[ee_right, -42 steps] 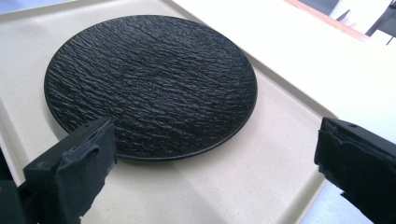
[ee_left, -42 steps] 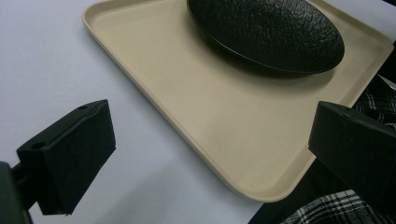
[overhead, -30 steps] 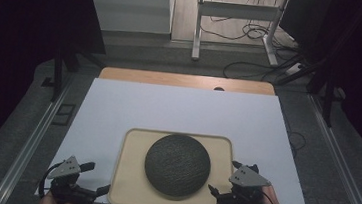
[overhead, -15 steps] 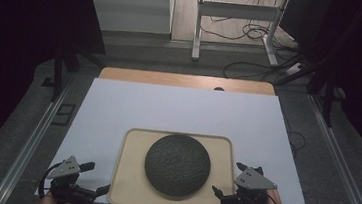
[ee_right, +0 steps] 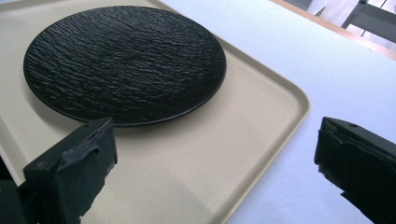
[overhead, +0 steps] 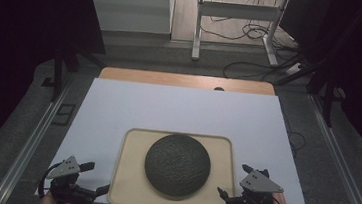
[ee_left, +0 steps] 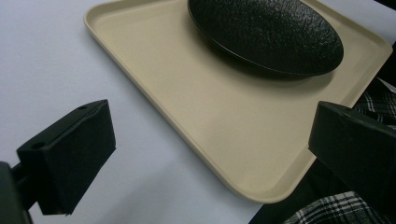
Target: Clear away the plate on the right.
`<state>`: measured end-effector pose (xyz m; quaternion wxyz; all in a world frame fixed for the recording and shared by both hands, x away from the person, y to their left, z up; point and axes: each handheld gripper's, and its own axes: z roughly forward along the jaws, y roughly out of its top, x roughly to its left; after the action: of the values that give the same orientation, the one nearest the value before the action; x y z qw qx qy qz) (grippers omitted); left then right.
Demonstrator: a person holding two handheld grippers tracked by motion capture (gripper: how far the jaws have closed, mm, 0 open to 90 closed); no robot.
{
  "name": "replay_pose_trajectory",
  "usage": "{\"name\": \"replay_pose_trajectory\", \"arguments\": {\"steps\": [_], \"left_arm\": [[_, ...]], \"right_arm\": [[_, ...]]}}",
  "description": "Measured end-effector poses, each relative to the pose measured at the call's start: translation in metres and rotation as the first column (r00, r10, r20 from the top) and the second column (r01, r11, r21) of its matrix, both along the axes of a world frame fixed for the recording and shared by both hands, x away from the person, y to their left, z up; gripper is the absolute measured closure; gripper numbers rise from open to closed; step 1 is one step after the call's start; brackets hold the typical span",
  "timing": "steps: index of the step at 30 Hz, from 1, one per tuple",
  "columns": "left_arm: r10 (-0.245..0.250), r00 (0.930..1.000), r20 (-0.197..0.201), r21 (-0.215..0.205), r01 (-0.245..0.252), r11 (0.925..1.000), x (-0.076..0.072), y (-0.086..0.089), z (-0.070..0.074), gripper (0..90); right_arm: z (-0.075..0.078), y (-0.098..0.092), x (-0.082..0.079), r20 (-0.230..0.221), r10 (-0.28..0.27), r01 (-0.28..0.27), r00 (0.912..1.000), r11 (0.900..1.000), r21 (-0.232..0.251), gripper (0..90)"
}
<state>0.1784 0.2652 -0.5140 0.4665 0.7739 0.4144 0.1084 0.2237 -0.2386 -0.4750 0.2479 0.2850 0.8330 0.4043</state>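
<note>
Grippers flank a beige rectangular plastic tray (overhead: 128, 187) at the near edge of the white worktop (overhead: 178, 109), a round black textured stoneware plate (overhead: 177, 165) resting at the tray's middle. My left gripper (overhead: 95, 178) hangs released, jaws spread wide, just off the tray's near left corner; my right gripper (overhead: 233, 180) is likewise released, its jaws straddling the tray's near right rim without touching it. From the left gripper view, the tray's corner (ee_left: 261, 186) sits between the jaws, slightly overhanging the worktop's edge. I judge the step in hand to be a two-sided pickup of the tray. Doing it well means setting each pair of jaws squarely over the raised rim, clamping both sides together, then lifting level so the plate does not slide.
</note>
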Motion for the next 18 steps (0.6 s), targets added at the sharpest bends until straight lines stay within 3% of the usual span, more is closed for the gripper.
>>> {"name": "replay_pose_trajectory", "arguments": {"steps": [18], "left_arm": [[0.005, 1.0000, 0.002, -0.007, -0.005, 1.0000, 0.000, 0.001, 0.000, 0.2]], "right_arm": [[0.004, -0.016, -0.007, 0.017, -0.041, 0.041, 0.9990, 0.999, 0.011, 0.0]]}}
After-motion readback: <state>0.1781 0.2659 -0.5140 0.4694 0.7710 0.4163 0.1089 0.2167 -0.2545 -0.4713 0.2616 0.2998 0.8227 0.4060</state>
